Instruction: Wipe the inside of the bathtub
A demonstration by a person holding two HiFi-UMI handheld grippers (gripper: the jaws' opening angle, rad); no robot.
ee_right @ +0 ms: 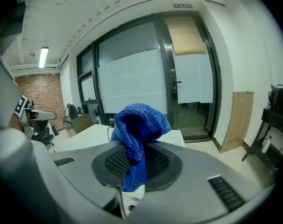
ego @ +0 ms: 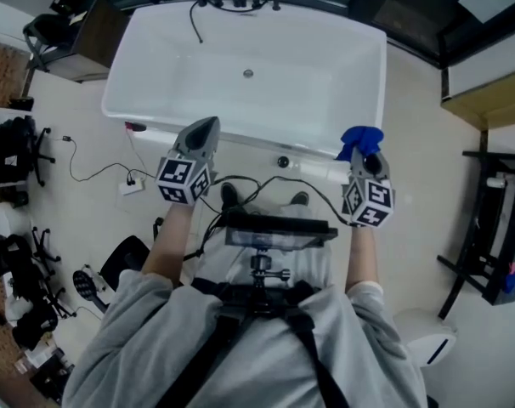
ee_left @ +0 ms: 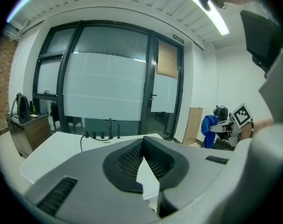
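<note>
- Blue terry cloth [ee_right: 141,120] is pinched between the right gripper's [ee_right: 137,146] fingers, bunched above their tips.
- Left gripper [ee_left: 144,139] fingers pressed together, empty.
- White rectangular bathtub [ego: 240,100] sits just ahead of both grippers.

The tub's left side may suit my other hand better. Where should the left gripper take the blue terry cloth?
Probably the bunched top of the blue terry cloth, bulging free past the tips of the right gripper, which is shut on its lower folds. Come from the left, level with that bulge. The left gripper, shut and empty, must open first.
</note>
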